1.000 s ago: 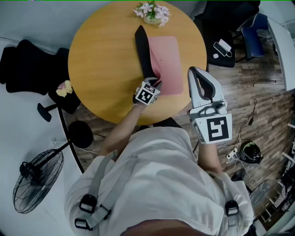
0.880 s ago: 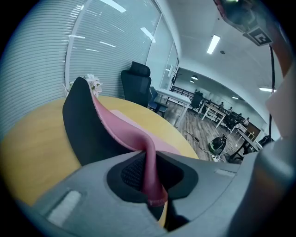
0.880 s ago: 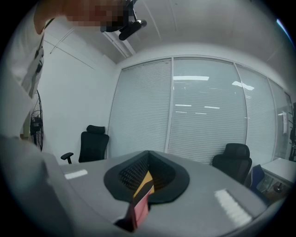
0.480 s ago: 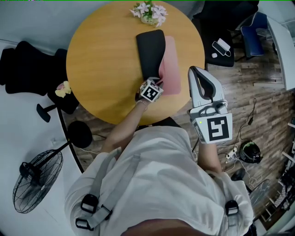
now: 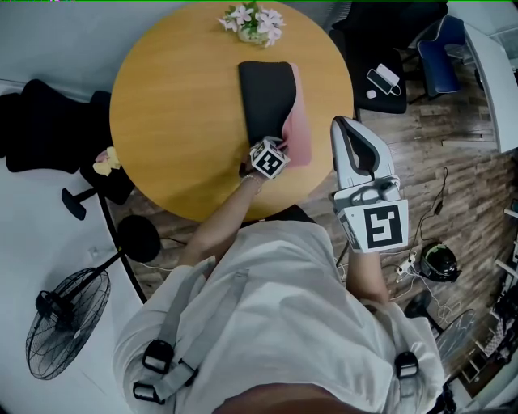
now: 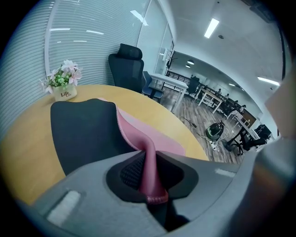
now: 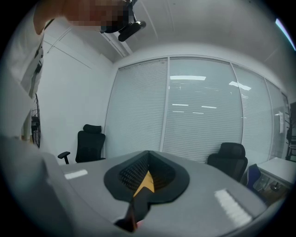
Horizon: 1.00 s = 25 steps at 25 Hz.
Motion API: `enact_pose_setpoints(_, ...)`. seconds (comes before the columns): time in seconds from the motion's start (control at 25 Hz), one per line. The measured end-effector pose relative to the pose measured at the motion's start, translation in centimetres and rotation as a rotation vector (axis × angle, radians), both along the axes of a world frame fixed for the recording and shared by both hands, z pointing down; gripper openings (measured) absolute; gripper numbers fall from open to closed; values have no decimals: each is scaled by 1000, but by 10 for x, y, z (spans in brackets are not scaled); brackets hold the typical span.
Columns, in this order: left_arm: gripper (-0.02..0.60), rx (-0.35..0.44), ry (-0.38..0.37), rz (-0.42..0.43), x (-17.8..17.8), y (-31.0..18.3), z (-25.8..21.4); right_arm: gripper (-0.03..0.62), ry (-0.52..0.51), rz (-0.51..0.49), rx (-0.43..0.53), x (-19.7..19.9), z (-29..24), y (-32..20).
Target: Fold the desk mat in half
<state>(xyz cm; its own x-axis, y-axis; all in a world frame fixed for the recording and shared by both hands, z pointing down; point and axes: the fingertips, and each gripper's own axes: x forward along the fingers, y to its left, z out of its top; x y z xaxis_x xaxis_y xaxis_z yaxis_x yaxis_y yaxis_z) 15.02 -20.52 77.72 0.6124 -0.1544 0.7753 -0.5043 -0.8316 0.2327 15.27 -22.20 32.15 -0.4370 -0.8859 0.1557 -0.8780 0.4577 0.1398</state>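
The desk mat (image 5: 267,95), pink on top and black beneath, lies on the round wooden table (image 5: 174,105). Its left half is turned over onto the right half, so the black underside faces up and only a pink strip (image 5: 298,121) shows along the right edge. My left gripper (image 5: 280,141) is shut on the mat's near corner; in the left gripper view the pink edge (image 6: 149,172) is pinched between the pads, low over the table. My right gripper (image 5: 344,124) hangs off the table's right side, shut and holding nothing (image 7: 147,173).
A pot of flowers (image 5: 251,23) stands at the table's far edge, just beyond the mat. Black office chairs (image 5: 48,121) stand left of the table and another (image 6: 127,65) behind it. A floor fan (image 5: 65,319) is at lower left. Cables and a helmet lie on the floor at right.
The black flap, upright on edge a second ago, has swung over to the right and now lies across most of the pink side. My left gripper moved right and down with the corner.
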Motion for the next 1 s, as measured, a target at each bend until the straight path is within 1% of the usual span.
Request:
enact_pose_setpoints(0.12, 51, -1, -4, 11, 7, -1, 1, 3, 15, 3, 0, 6, 2, 0)
enact_pose_setpoints(0.6, 52, 3, -18, 50, 27, -4, 4, 3, 17, 22, -2, 21, 3, -5)
enact_pose_setpoints(0.84, 60, 9, -42, 67, 33, -3, 9, 3, 22, 34, -8, 29, 4, -5)
enact_pose_setpoints(0.92, 79, 27, -50, 68, 35, -2, 11, 3, 22, 38, -11, 30, 6, -4)
enact_pose_setpoints(1.0, 142, 50, -40, 57, 37, -4, 9, 3, 22, 39, -12, 31, 7, -3)
